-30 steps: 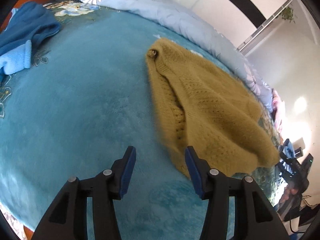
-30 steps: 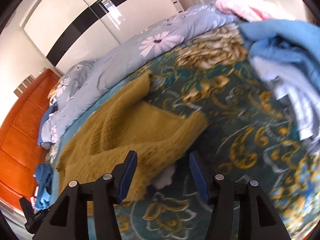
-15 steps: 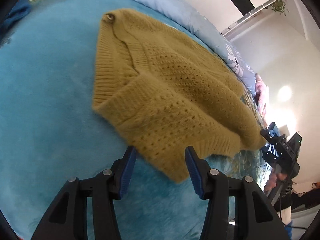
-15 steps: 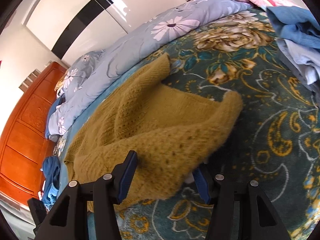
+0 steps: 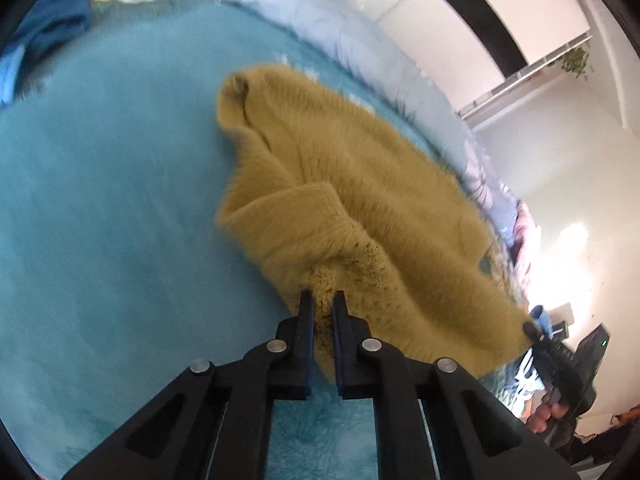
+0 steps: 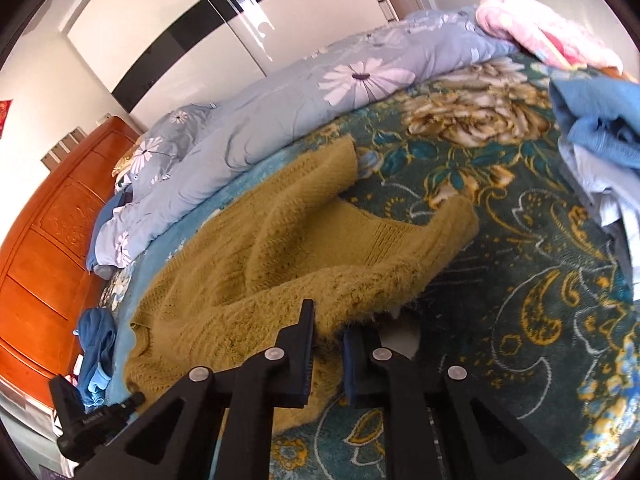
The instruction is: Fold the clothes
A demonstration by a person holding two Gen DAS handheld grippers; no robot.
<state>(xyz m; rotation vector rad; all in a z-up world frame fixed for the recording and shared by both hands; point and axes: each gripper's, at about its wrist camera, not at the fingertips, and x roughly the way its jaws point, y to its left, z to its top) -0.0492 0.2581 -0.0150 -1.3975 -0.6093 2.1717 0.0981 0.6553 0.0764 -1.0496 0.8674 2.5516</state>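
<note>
A mustard-yellow knitted sweater point(image 5: 360, 184) lies spread on the teal bedspread point(image 5: 100, 220). My left gripper point(image 5: 323, 300) is shut on a bunched edge of the sweater's near side. In the right wrist view the same sweater point(image 6: 280, 248) lies across the bed, and my right gripper point(image 6: 329, 320) is shut on its lifted near edge. The right gripper also shows in the left wrist view point(image 5: 548, 352), holding the sweater's far corner. The left gripper shows at the lower left of the right wrist view point(image 6: 96, 420).
A rolled pale-blue floral duvet point(image 6: 300, 108) runs along the far side of the bed. Blue clothes lie at the bed's head end point(image 5: 44, 28). A pile of blue, white and pink clothes point(image 6: 592, 128) sits to the right. A wooden headboard point(image 6: 52, 248) stands at the left.
Both grippers went from open to shut on edges of the sweater. The gripped edges are now lifted and bunched.
</note>
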